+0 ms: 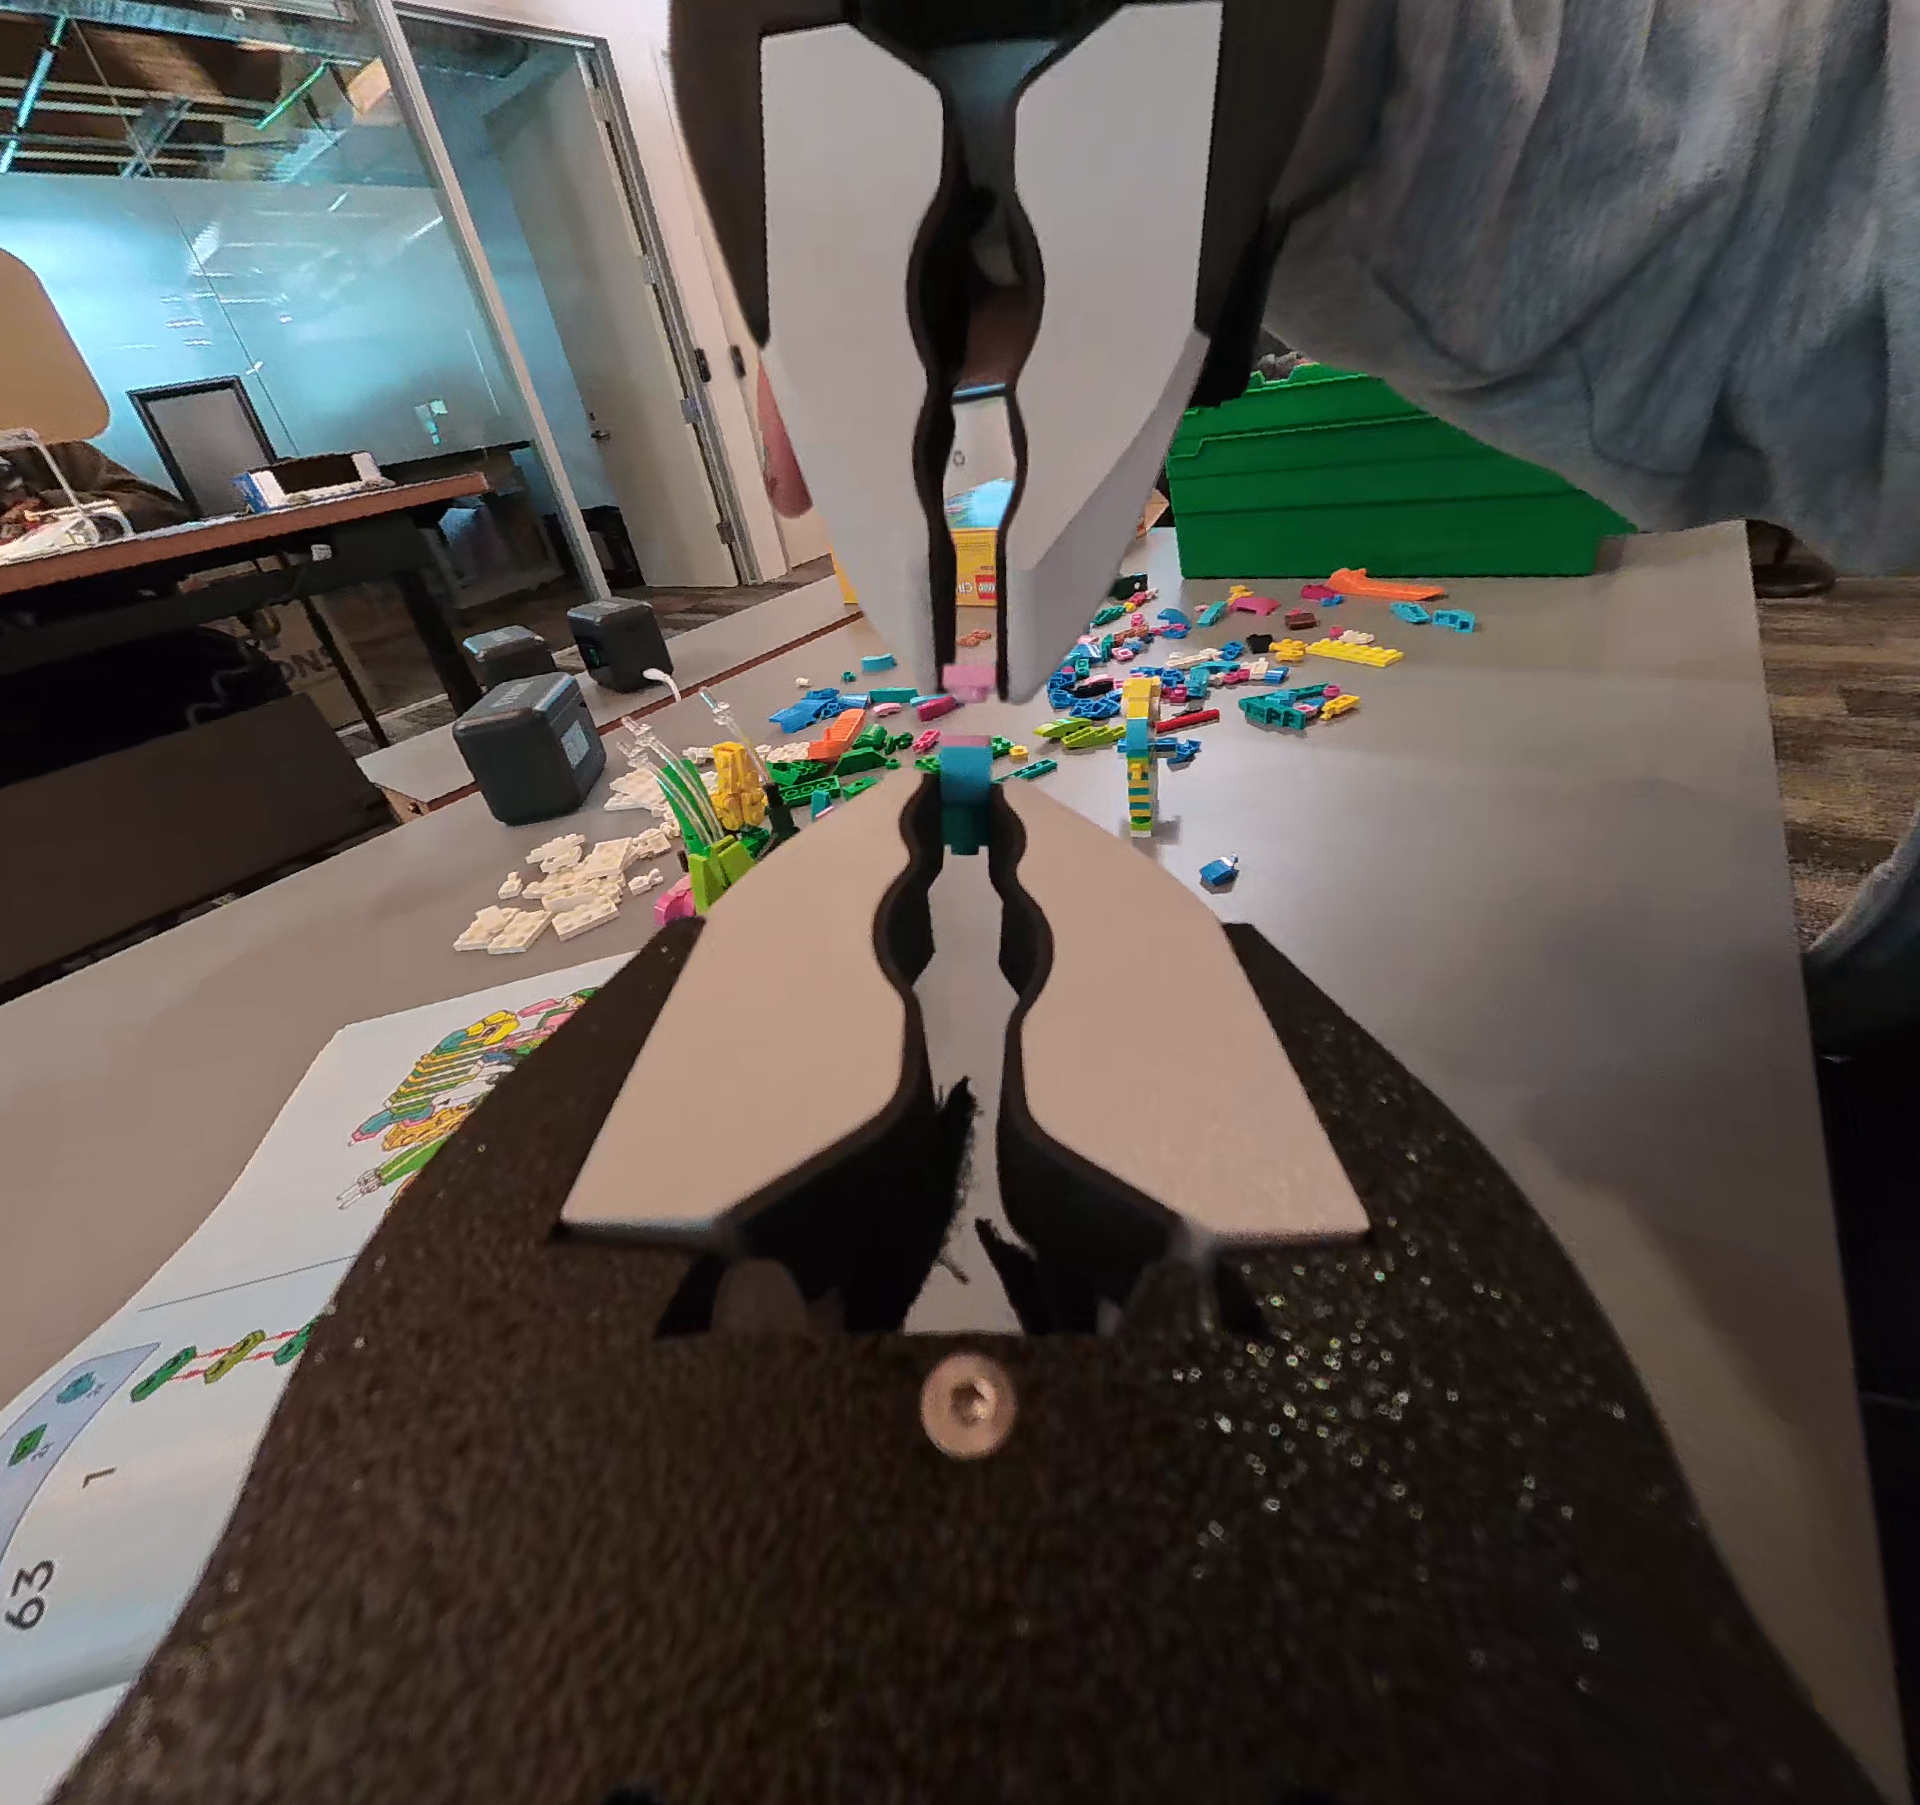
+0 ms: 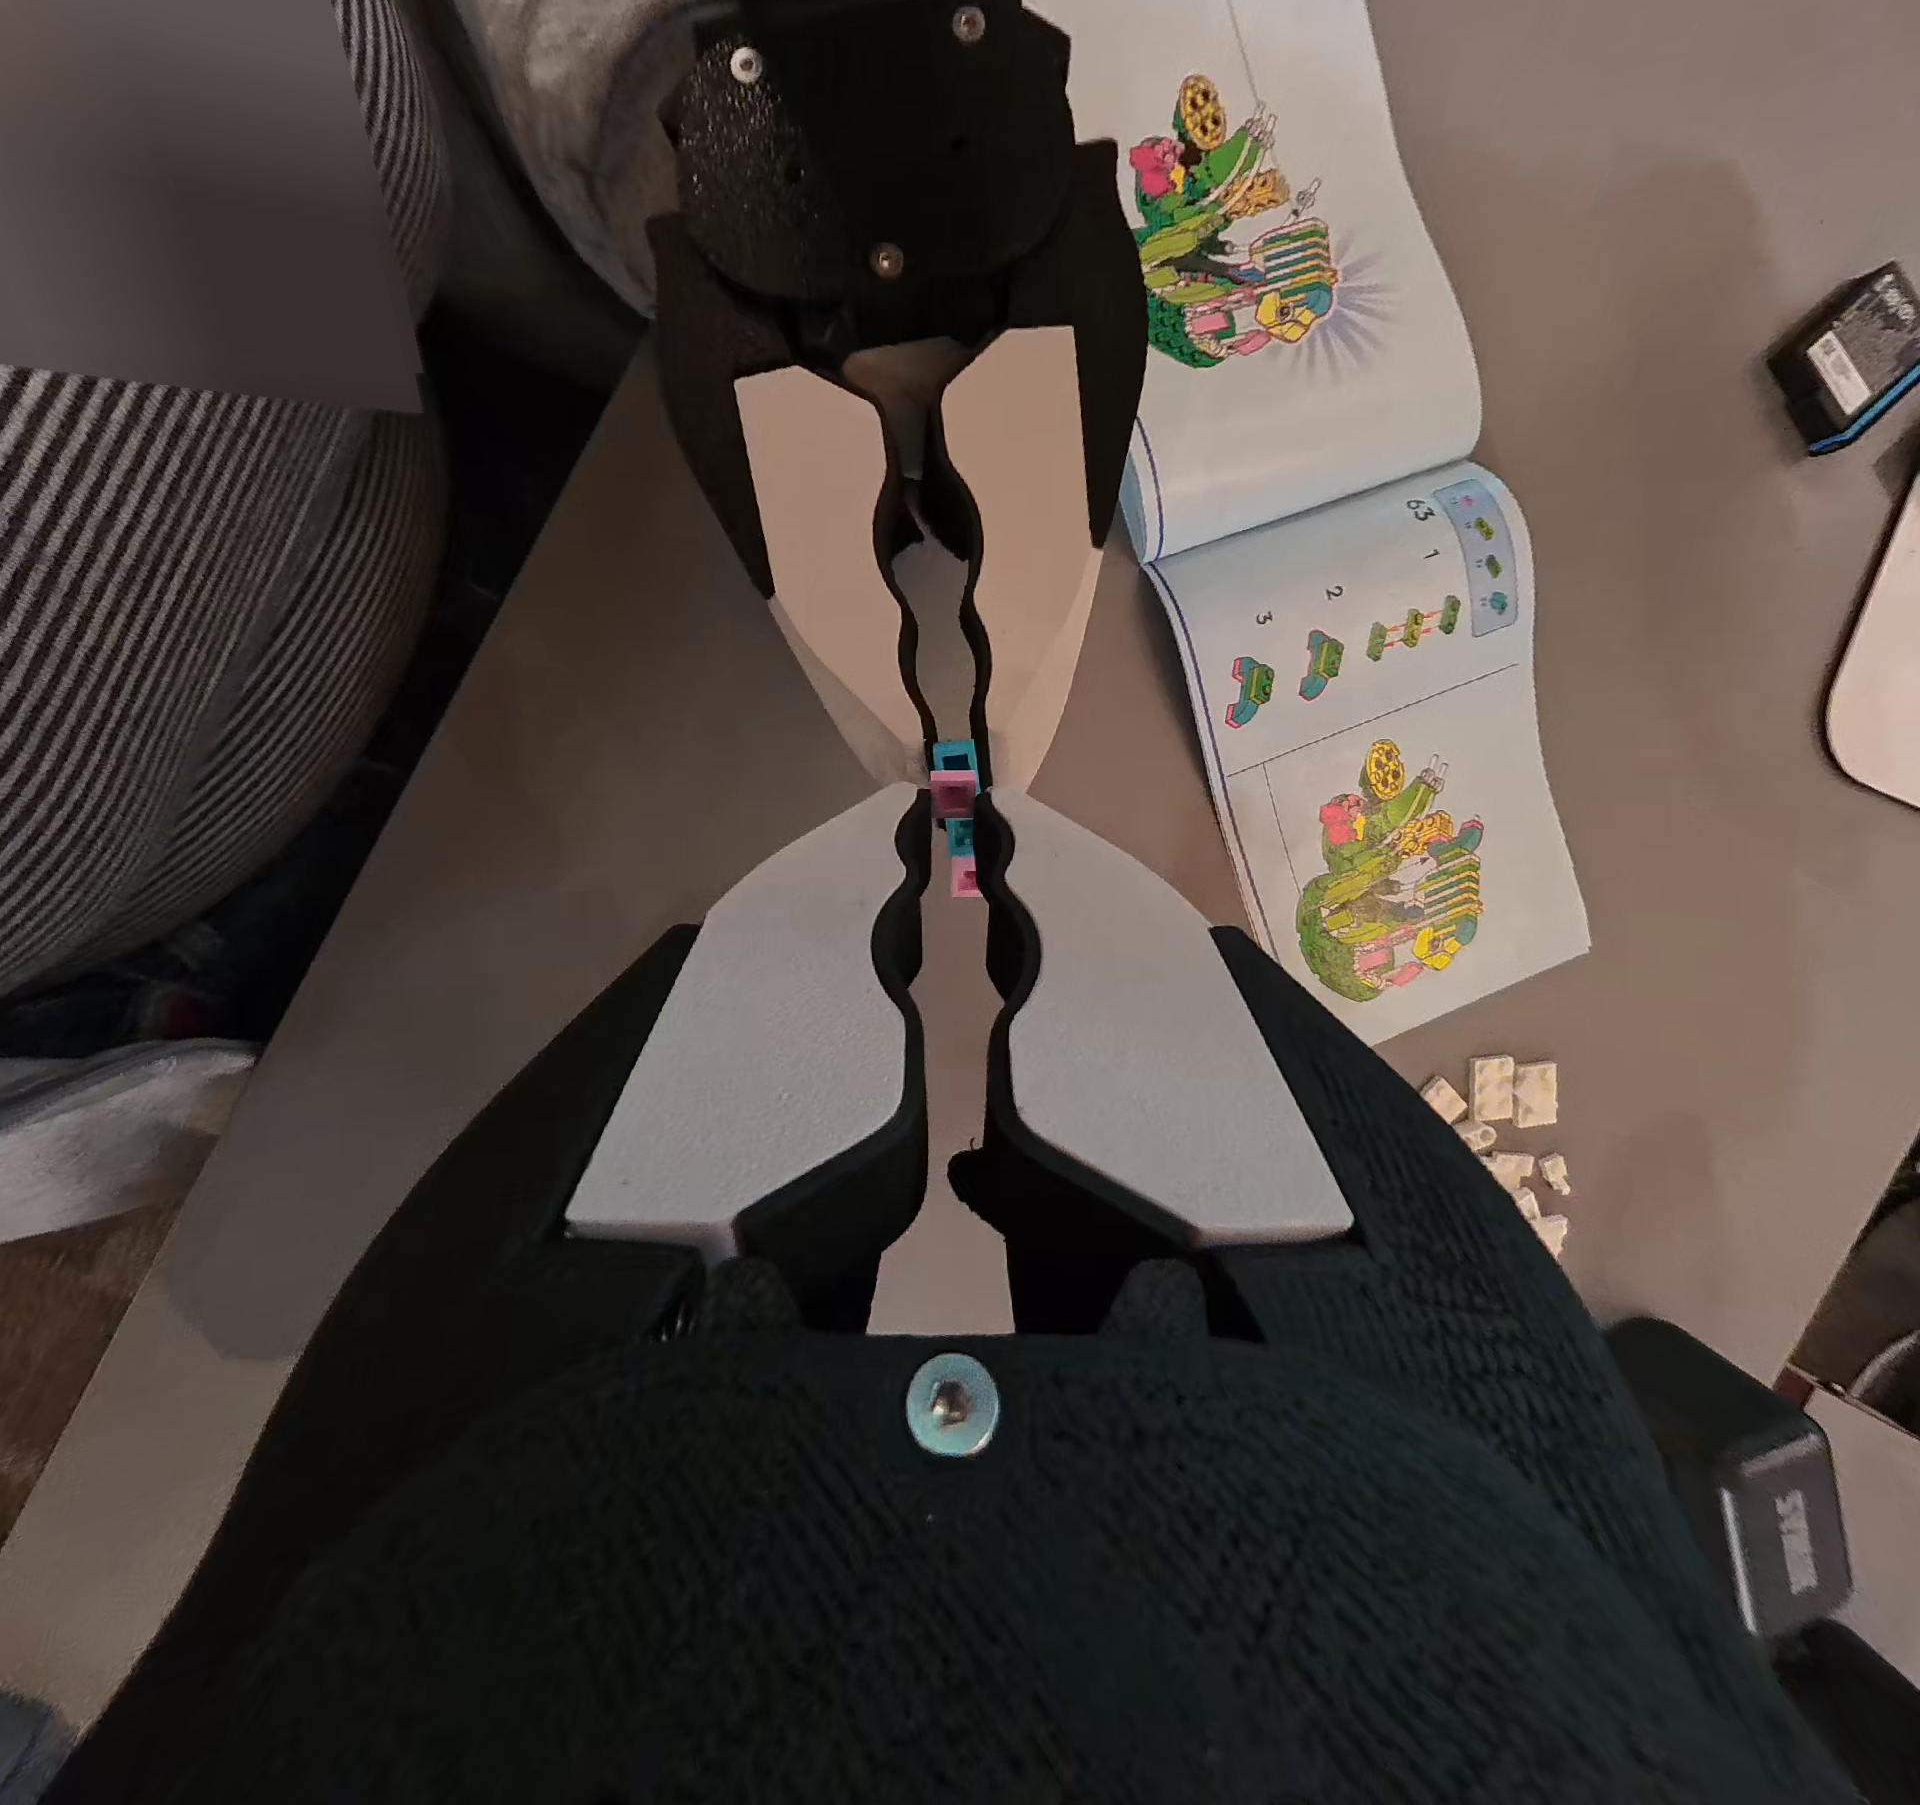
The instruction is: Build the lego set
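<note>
Tip to tip above the grey table (image 1: pixel 1455 872), the left gripper (image 1: pixel 966 805) pinches a small teal-and-pink brick stack (image 1: pixel 964 799) while the right gripper (image 2: pixel 961 836) clamps a little pink-and-teal brick piece (image 2: pixel 961 856), fingers nearly closed.

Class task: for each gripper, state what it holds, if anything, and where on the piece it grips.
Left gripper: a small teal stack capped pink, pinched by its sides at the fingertips. Right gripper: a small pink piece, also by its sides.
</note>
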Demonstrator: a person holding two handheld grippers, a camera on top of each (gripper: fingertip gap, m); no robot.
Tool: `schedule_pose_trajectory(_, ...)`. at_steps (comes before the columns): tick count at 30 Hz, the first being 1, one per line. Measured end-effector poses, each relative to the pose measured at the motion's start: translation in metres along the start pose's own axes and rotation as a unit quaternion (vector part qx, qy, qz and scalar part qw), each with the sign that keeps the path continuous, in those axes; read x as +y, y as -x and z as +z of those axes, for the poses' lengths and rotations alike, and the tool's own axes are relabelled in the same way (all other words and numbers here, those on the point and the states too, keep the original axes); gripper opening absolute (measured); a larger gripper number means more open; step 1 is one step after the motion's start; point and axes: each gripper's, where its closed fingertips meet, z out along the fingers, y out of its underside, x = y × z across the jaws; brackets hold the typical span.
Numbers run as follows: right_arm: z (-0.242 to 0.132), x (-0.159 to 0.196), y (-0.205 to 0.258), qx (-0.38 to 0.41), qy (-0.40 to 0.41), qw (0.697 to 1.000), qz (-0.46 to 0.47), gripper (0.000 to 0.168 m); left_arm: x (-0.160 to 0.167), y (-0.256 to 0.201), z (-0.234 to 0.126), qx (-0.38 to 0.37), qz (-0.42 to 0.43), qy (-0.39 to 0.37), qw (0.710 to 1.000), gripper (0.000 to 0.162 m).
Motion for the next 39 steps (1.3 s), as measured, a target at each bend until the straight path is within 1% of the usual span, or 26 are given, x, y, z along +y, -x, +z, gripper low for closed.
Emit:
schedule_pose_trajectory(6,0.0062,0.0012,0.0034,-0.013,0.012,1.000,-0.010,0.006,-0.0001,-0.0029,0.0007,0.005,0.008,0.001,1.000,0.008)
schedule_pose_trajectory(19,0.0091,0.0065,0.0039,-0.007,0.038,0.999,-0.015,0.006,0.0035,-0.0047,0.0023,0.005,0.019,0.014,1.000,0.007)
schedule_pose_trajectory(39,0.0064,0.0028,0.0022,0.000,0.031,0.999,-0.012,0.009,0.0028,-0.0041,0.0018,0.005,0.012,0.011,1.000,0.008)
